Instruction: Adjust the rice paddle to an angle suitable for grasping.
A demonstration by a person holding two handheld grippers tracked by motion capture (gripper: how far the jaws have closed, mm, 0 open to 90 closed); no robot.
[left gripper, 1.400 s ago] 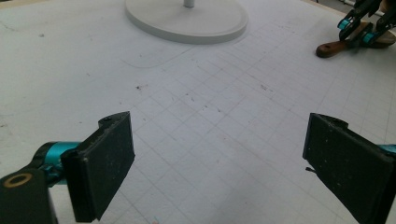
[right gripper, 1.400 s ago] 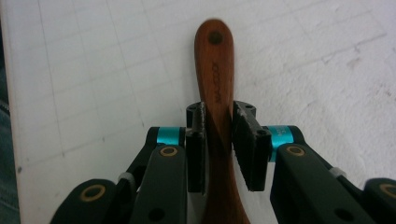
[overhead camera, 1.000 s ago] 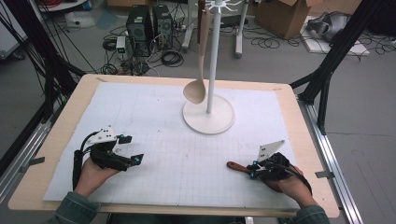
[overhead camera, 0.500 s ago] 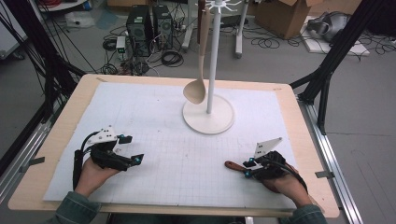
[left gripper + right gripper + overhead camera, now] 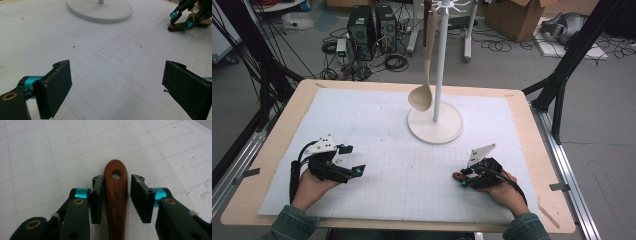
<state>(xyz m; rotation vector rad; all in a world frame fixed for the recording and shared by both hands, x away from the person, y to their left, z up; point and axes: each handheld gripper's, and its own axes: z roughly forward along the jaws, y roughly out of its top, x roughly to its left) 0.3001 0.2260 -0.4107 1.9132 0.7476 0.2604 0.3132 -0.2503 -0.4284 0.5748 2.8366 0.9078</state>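
Note:
A dark brown wooden utensil handle (image 5: pixel 115 202) with a hole near its tip lies flat on the white grid mat. It sits between the jaws of my right gripper (image 5: pixel 116 185), which have just been opening. A narrow gap shows on each side, so the pads do not press on it. From above, the right gripper (image 5: pixel 462 178) is at the front right and the handle's tip (image 5: pixel 455 175) pokes out to its left. My left gripper (image 5: pixel 353 160) rests at the front left. Its jaws stand wide apart with bare mat between them (image 5: pixel 117 82).
A white round-based stand (image 5: pixel 434 125) rises at the mat's far middle. A pale wooden spoon (image 5: pixel 422 95) hangs from its top. The left gripper view shows the stand's base (image 5: pixel 100 10) ahead and the right gripper (image 5: pixel 183 18) far to the right. The wooden table edge (image 5: pixel 557 165) borders the mat.
My right gripper has slid left along the brown handle, so less of the handle sticks out, and its jaws have loosened. The left gripper has stayed put.

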